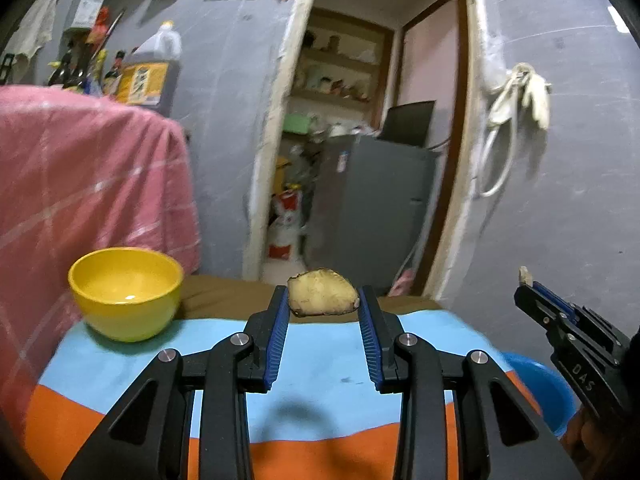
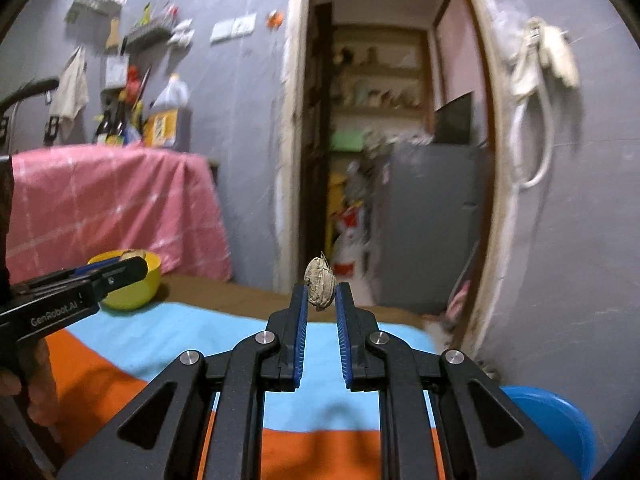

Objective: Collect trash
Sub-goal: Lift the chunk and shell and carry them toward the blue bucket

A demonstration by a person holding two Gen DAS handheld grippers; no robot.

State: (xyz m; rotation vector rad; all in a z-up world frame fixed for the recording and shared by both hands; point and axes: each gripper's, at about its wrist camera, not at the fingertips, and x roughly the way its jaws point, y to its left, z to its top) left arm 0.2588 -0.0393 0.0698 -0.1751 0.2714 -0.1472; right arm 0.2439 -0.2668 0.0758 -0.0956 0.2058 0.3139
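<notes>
- Left wrist view: my left gripper (image 1: 323,300) is clamped part-way closed on a flat, tan peel-like scrap (image 1: 322,292), pinched at the very fingertips and lifted clear of the striped tablecloth (image 1: 328,364). Its long axis runs straight across from pad to pad, pretty much level.
- Same view, using the blue tub (image 1: 540,392) as my landmark: it peeks out just past the cloth's edge, low and to the right of the scrap. The yellow bowl (image 1: 126,300) sits on the opposite side, well apart from the tub. The right gripper (image 1: 524,280) shows above the tub.
- Right wrist view: my right gripper (image 2: 322,300) is nearly fully closed on a small crumpled brownish wad (image 2: 319,286), long axis upright, sticking up past the tips.
- Here the blue tub (image 2: 560,420) is again low right, so I reckon the right hand is nearer it; left has to cross over.
</notes>
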